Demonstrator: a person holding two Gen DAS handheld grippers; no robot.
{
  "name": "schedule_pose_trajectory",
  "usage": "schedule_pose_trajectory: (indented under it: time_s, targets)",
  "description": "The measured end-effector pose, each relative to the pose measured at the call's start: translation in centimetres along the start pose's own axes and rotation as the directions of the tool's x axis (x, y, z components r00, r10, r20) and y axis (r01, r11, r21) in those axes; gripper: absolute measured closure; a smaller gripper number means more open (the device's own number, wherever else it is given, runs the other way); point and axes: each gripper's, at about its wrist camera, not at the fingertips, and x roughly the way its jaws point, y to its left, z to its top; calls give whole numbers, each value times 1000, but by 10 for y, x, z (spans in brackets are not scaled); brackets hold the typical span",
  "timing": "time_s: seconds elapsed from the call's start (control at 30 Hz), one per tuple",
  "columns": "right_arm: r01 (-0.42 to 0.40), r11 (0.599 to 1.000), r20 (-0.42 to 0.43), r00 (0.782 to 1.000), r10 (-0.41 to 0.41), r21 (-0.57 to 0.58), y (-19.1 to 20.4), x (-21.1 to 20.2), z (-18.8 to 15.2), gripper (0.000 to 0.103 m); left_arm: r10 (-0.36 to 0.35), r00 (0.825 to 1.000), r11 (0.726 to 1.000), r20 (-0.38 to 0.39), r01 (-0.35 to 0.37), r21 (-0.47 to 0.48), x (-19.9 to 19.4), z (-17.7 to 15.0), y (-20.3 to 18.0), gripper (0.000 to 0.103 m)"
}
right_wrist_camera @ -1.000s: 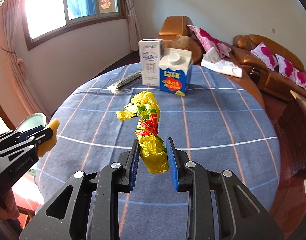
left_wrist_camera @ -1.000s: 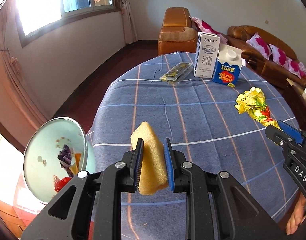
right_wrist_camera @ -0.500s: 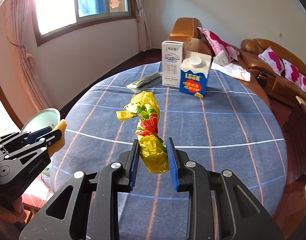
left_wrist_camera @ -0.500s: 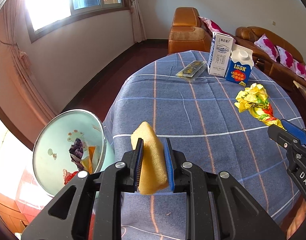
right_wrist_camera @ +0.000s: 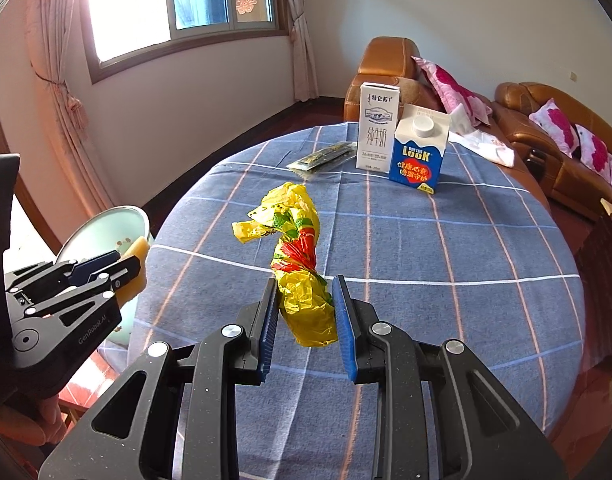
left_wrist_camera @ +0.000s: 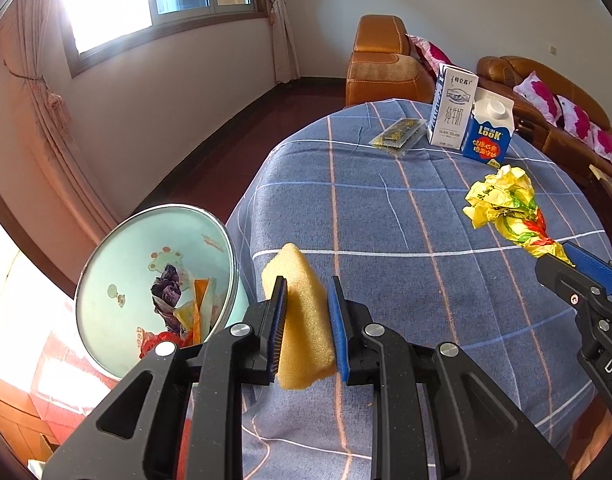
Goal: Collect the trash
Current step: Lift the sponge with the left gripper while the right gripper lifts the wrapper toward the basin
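My left gripper [left_wrist_camera: 306,320] is shut on a yellow sponge [left_wrist_camera: 302,316] and holds it above the table's left edge, right of a pale green trash bin [left_wrist_camera: 118,264] that holds crumpled wrappers. My right gripper [right_wrist_camera: 306,320] is shut on a crumpled yellow, red and green wrapper [right_wrist_camera: 298,264], held above the blue checked tablecloth [right_wrist_camera: 446,260]. The wrapper [left_wrist_camera: 506,208] and the right gripper [left_wrist_camera: 578,276] show at the right of the left wrist view. The left gripper [right_wrist_camera: 118,268] with the sponge [right_wrist_camera: 136,264] shows at the left of the right wrist view, over the bin [right_wrist_camera: 106,228].
A white milk carton [right_wrist_camera: 377,128], a blue LOOK carton [right_wrist_camera: 418,152] and a flat dark packet [right_wrist_camera: 322,157] stand at the table's far side. Orange leather sofas [right_wrist_camera: 546,136] with pink cushions lie behind. A window is at the back left.
Both grippers have moved left with their loads. The bin has come closer and more fully into the left wrist view.
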Motion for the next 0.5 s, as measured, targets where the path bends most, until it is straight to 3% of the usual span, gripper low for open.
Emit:
schedule_pose_trajectory:
  time_s: [0.5]
  targets:
    - [-38,998,10,999,38,-40,24,-12,-4,75,11,1000,1000,10,-11,-12,-12,-10,12,82]
